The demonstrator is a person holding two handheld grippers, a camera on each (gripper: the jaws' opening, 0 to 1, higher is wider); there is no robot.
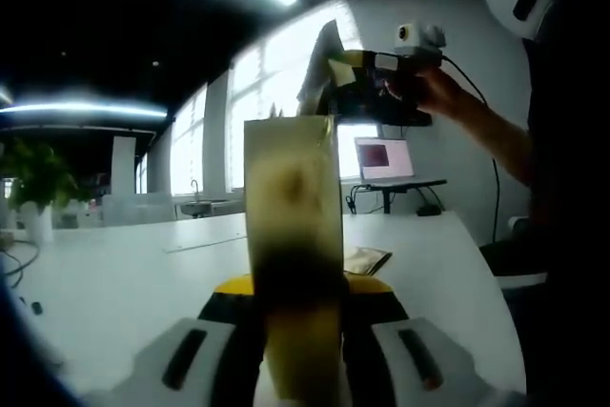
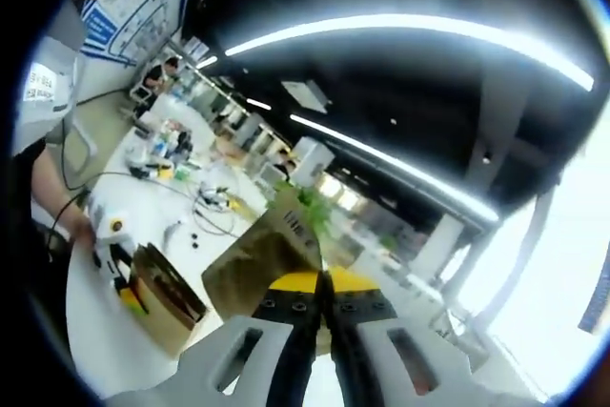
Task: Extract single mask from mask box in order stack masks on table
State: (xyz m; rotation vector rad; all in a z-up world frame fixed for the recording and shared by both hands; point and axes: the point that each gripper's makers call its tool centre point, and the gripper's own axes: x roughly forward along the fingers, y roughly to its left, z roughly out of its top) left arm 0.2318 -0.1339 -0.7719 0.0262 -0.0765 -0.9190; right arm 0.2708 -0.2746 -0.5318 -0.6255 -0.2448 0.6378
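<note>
Tan-gold mask box [image 1: 293, 264], smudged darker brown toward its lower half, centre of the left gripper view. Pale grey jaws with black slots and a yellow band on the left gripper [image 1: 300, 350], bottom centre. White table [image 1: 124, 283], lower left. Green plant [image 1: 38, 178], far left. Dull olive-gold mask packet [image 2: 262, 259] with dark lettering, pinched in the right gripper [image 2: 322, 331], lower centre of the right gripper view.

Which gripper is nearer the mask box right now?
Left. The left gripper is clamped on the mask box; the right gripper is lifted above it, holding a mask packet.
</note>
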